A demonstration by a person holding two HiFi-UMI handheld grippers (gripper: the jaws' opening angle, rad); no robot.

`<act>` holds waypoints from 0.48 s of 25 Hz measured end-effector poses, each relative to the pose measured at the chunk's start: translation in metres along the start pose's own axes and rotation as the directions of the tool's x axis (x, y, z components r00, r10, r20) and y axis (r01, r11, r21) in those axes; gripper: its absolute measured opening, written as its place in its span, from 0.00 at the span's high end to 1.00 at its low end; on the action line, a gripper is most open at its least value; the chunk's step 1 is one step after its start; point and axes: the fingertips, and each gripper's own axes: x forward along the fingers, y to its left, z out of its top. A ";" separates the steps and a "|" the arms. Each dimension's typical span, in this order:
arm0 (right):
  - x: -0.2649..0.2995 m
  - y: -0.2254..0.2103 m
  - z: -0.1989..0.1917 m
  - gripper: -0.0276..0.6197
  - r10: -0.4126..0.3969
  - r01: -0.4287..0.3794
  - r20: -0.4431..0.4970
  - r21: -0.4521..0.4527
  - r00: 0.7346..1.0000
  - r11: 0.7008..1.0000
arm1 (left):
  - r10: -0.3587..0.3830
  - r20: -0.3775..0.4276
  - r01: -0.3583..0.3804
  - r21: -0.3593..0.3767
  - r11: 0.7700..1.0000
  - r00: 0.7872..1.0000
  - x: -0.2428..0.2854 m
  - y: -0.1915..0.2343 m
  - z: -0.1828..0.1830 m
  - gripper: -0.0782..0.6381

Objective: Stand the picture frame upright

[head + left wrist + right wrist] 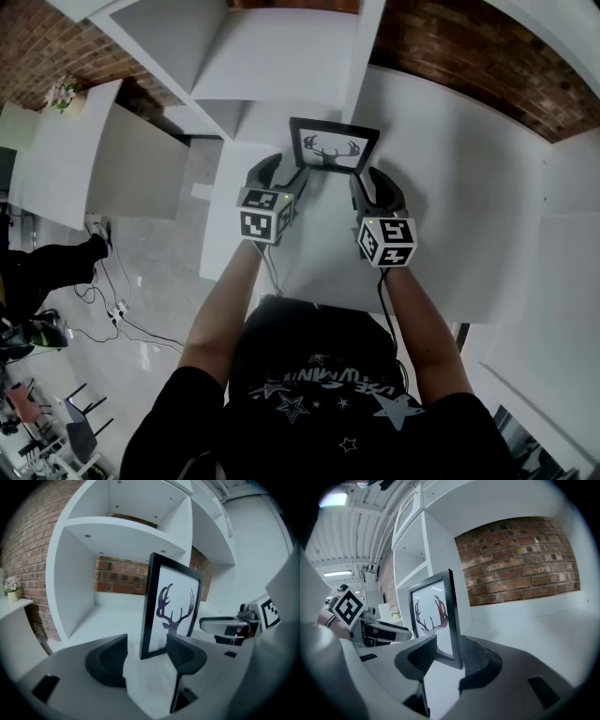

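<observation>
Standing upright on the white bench, before the shelving unit, one picture frame (black border, antler print) is recorded, its face turned toward the person.

Left tool: jaws spread wide about the frame's lower left corner, with no pad seen pressing on it.

Right tool: likewise wide, about the lower right corner.

Both tools are judged to be placed at either side of the base as a guard against toppling. The task appears all but complete.

Left gripper and right gripper side by side, fingers apart, forearms outstretched
</observation>
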 end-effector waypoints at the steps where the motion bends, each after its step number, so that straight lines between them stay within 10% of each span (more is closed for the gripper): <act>1: -0.002 0.001 0.000 0.73 0.005 -0.005 0.001 0.004 1.000 1.000 | 0.009 0.002 -0.009 0.000 1.000 1.000 -0.005 -0.001 0.000 0.55; 12: -0.022 0.006 0.002 0.73 0.015 -0.015 0.017 0.008 1.000 1.000 | 0.044 0.027 -0.044 -0.002 0.999 0.999 -0.047 -0.017 -0.003 0.55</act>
